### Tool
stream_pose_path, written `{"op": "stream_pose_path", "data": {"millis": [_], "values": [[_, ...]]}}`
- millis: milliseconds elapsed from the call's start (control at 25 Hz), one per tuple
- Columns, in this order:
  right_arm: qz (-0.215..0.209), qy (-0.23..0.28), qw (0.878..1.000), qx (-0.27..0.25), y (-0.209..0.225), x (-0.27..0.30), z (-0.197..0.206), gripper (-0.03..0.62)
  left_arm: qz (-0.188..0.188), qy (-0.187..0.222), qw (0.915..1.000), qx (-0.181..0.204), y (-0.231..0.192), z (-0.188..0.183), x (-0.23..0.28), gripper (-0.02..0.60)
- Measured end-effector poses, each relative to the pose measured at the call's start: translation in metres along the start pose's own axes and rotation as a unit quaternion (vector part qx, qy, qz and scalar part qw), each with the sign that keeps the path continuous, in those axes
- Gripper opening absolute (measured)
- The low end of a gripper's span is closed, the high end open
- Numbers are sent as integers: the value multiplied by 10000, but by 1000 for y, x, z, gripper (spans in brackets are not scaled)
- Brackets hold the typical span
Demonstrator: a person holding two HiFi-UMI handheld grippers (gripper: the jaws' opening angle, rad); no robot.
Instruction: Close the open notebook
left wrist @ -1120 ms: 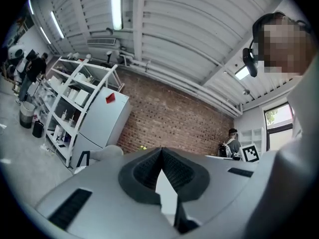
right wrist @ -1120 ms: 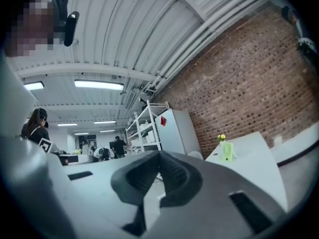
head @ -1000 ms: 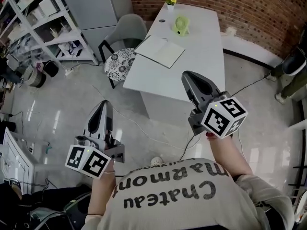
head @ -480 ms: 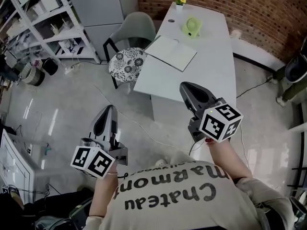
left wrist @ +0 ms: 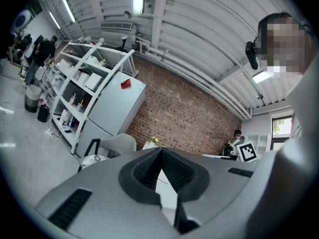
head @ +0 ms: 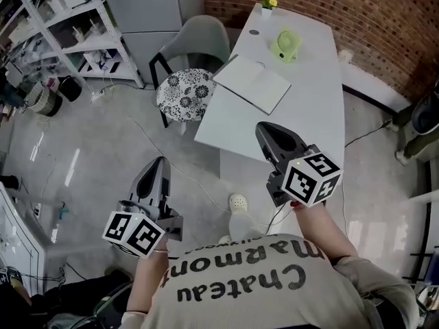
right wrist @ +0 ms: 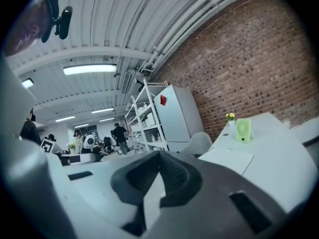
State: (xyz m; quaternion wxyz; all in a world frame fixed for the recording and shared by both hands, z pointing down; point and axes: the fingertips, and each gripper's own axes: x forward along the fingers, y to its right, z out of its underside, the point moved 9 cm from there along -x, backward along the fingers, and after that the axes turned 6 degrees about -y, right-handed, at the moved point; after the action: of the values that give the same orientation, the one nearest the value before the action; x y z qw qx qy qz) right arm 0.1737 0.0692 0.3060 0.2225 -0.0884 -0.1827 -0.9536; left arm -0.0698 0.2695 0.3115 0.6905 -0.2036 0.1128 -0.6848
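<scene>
Toward the upper centre, the open notebook (head: pixel 252 83) on the counter (head: pixel 305 115) has been brought nearer; the left hand-held gripper (head: pixel 159 164) and right hand-held gripper (head: pixel 265 131) are clenched, empty, well short.

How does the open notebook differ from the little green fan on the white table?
The notebook lies flat and open, showing pale pages; the green fan stands upright. The notebook covers far more of the tabletop than the fan. The notebook sits at the edge beside the chair; the fan sits farther along, toward the brick wall. Both rest on the white table, apart from each other.
</scene>
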Motion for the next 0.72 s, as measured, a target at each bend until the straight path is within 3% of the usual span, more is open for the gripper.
{"op": "stream_pose_path", "data": {"millis": [720], "values": [[-725,58,9967,-355,85,143,-103,3,-251,552,9977,287,-34,-81,134,2]]}}
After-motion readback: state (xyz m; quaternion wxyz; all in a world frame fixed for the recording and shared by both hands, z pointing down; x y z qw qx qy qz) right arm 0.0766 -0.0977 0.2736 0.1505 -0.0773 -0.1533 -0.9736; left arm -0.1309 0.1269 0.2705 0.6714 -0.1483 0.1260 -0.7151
